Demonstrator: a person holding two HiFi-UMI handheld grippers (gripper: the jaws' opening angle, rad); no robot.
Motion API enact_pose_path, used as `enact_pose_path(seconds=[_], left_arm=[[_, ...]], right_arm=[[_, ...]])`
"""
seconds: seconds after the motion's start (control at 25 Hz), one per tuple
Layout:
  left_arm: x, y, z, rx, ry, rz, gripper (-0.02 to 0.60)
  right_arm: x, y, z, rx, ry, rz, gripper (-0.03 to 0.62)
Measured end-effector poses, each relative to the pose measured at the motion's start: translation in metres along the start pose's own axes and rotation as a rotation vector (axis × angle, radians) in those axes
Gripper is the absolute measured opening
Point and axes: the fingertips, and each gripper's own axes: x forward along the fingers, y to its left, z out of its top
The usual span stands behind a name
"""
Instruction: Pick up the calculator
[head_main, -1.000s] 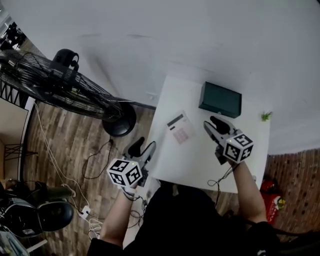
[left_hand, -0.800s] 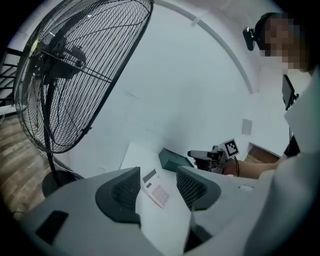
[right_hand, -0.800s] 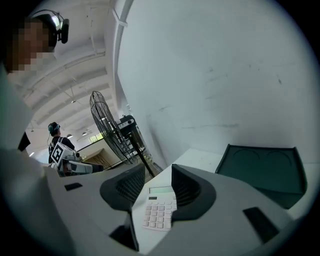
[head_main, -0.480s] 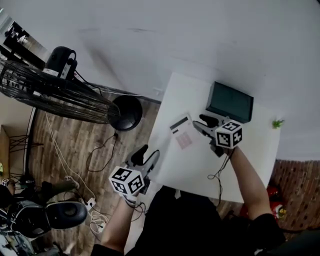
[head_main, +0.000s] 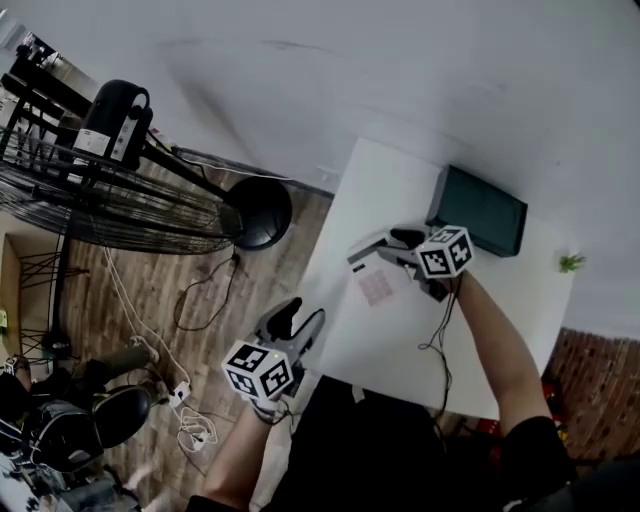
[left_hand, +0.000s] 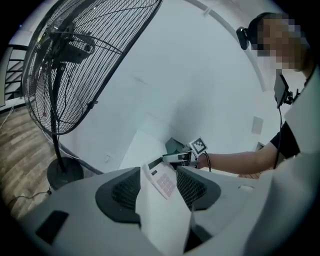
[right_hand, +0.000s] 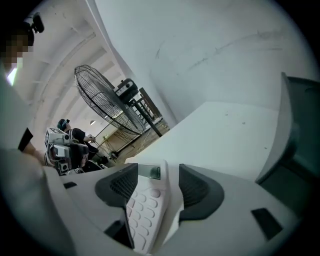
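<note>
- Looking down in the head view, the white table carries the calculator, which lies flat near the table's left edge.
- The right gripper reaches in from the right and sits low over the calculator. A dark green box stands just behind the gripper's marker cube, and a small green plant sits near the table's far right corner.
- The left gripper hangs at the table's near left edge, above the wooden floor, apart from the calculator. A large black fan stands off to the left.
- In the left gripper view, the left gripper has its jaws spread and grasps nothing. Only the table shows through the gap.
- Farther along that table lies the calculator, with the right gripper at its far end and the box behind. The fan fills the left side.
- In the right gripper view, the right gripper has its jaws wide apart; they have just been opening.
- The calculator lies between them, keys up and display at the far end. Its left edge is close beside the left pad and a gap shows at the right pad. Neither pad presses on it, so it is released and rests on the table.
- The box rises at the right and the fan stands in the distance.
</note>
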Motion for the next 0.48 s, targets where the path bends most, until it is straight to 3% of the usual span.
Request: enact_pose_path(seconds=[0.32,0.48], left_arm=[[-0.003,0.008,-0.001,-0.037,-0.010,0.027,0.221],[-0.007,0.013,0.003,-0.043,-0.021,0.035,0.221]], right_arm=[[0.022,0.007,-0.001,-0.042,0.061,0.059,0.251],[0.026,0.006,-0.005,-0.061,0.095,0.038,0.219]])
